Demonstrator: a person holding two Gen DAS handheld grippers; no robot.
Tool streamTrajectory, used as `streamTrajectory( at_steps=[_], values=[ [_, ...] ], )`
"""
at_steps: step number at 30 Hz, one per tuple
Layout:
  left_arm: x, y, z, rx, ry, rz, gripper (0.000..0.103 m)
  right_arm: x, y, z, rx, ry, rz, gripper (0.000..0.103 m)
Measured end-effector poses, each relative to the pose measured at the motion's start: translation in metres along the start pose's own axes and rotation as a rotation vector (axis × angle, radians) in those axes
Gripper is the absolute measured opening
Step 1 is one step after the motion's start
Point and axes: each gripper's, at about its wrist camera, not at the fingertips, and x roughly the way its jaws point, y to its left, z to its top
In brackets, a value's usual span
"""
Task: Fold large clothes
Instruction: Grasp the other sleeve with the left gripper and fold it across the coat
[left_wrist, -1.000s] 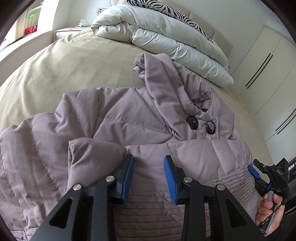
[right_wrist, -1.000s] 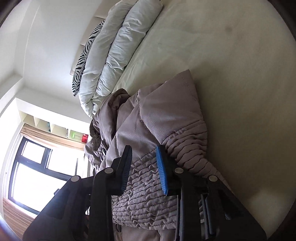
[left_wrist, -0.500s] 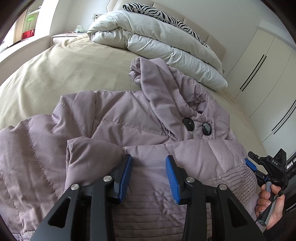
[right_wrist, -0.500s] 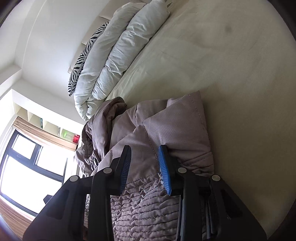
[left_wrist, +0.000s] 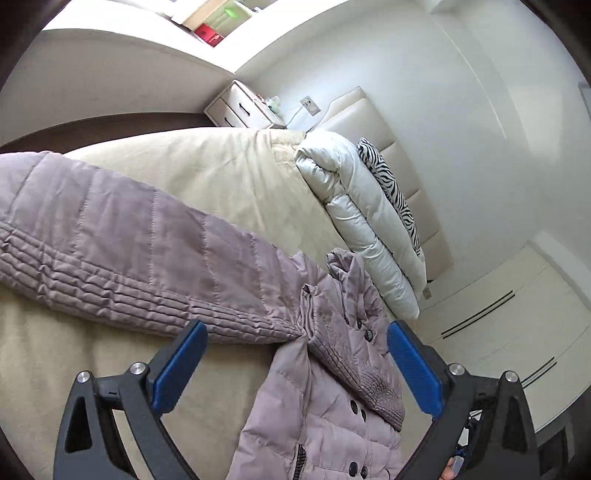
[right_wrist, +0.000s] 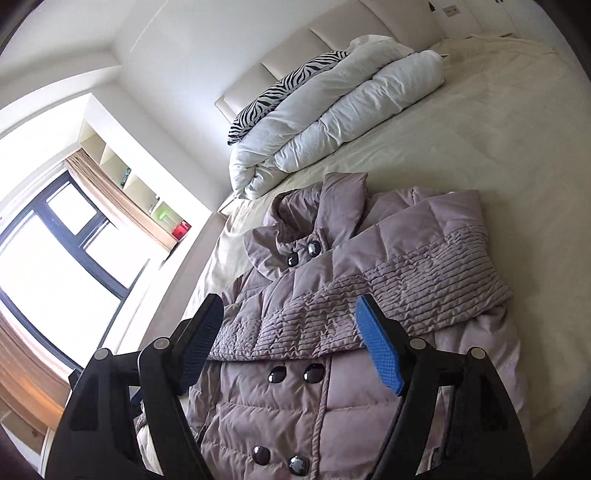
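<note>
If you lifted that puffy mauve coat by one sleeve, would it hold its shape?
Probably not: the quilted coat looks soft, and its sleeve already drapes limply across the front. The smooth shell may slip. It likely weighs little for its bulk.

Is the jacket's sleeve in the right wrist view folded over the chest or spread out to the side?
Folded over: the sleeve lies across the jacket front, its ribbed cuff above the buttons.

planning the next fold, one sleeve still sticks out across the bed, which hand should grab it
Left, probably. The left gripper faces the outstretched sleeve, its opening jaws empty, cuff end just ahead. The right gripper faces the already folded sleeve on the jacket.
</note>
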Motion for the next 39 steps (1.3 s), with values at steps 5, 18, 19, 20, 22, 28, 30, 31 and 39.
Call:
streamTrajectory(
  at_steps=[5,18,19,20,22,28,30,31,39],
  values=[
    [-0.063,0.098,0.007,-0.342,-0.1,0.013,0.1,0.001,0.058,-0.046,-0.049,0.072,0.083,0.074],
    [-0.066,0.173,0.02,-0.786,-0.293,0.025,0.087,-0.006,0.123,-0.088,-0.066,0.116,0.104,0.074],
    [-0.067,0.178,0.021,-0.828,-0.308,0.018,0.085,-0.007,0.122,-0.087,-0.061,0.11,0.105,0.074],
    [-0.066,0.182,0.022,-0.867,-0.319,0.009,0.081,-0.01,0.121,-0.086,-0.055,0.105,0.108,0.074],
    [-0.065,0.192,0.025,-0.928,-0.339,-0.014,0.074,-0.012,0.12,-0.086,-0.049,0.107,0.114,0.074],
    [-0.061,0.203,0.031,-0.946,-0.316,0.007,0.015,-0.016,0.118,-0.094,-0.06,0.121,0.12,0.074],
    [-0.069,0.187,0.04,-0.834,-0.314,0.042,0.014,-0.02,0.113,-0.096,-0.06,0.122,0.117,0.074],
    [-0.071,0.172,0.046,-0.761,-0.313,0.058,0.014,-0.022,0.11,-0.097,-0.056,0.12,0.116,0.074],
    [-0.02,-0.039,0.057,0.067,-0.141,0.104,0.012,-0.045,0.072,-0.098,0.009,0.074,0.1,0.074]
  ],
)
